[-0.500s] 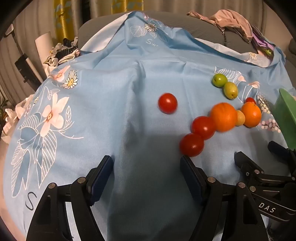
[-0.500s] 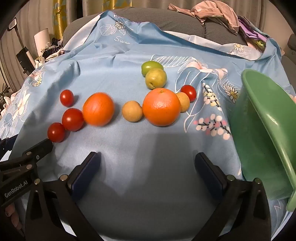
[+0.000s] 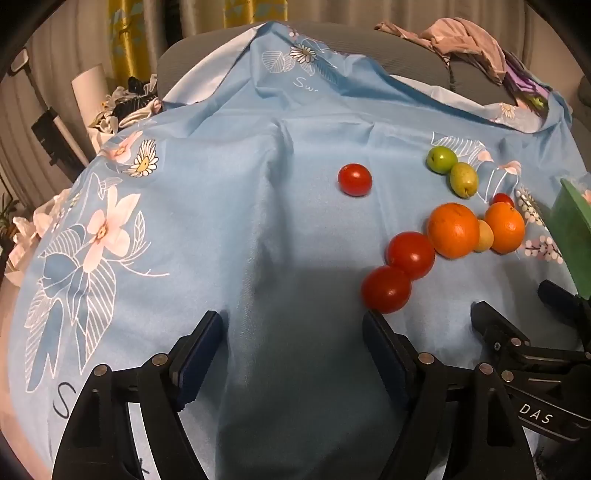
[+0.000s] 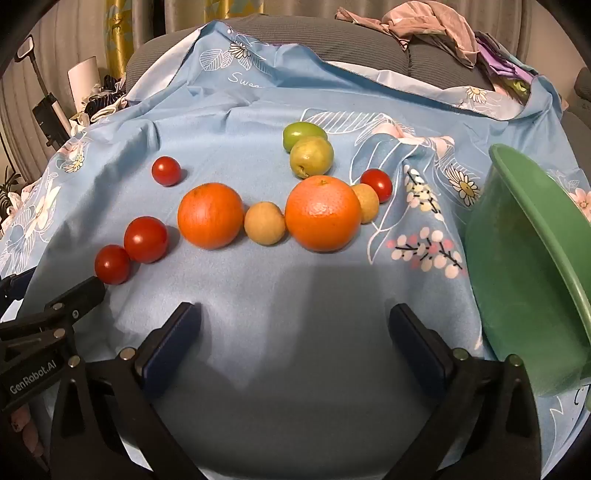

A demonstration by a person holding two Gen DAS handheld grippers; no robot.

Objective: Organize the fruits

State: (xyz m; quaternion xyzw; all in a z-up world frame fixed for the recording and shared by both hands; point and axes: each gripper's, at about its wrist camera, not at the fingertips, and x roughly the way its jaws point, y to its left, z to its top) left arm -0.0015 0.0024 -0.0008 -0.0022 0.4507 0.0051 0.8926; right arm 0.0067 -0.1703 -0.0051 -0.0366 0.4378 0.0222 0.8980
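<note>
Fruit lies on a light blue flowered cloth [image 4: 295,295]. Two oranges [image 4: 210,215] [image 4: 323,213] sit mid-table with a tan fruit [image 4: 264,223] between them and another [image 4: 366,203] at the right. Two green plums [image 4: 311,155] lie behind. Several red tomatoes are scattered: two touching at the left [image 4: 145,239] [image 4: 112,264], one alone [image 4: 166,170], one at the right [image 4: 376,184]. My right gripper [image 4: 295,339] is open over bare cloth in front of the oranges. My left gripper [image 3: 293,347] is open, its right finger just short of a tomato [image 3: 386,289].
A green bowl [image 4: 532,266] stands tilted at the right edge. A grey sofa back [image 4: 332,40] with piled clothes [image 4: 432,26] rises behind the cloth. Clutter and a white roll [image 3: 88,88] sit off the left side.
</note>
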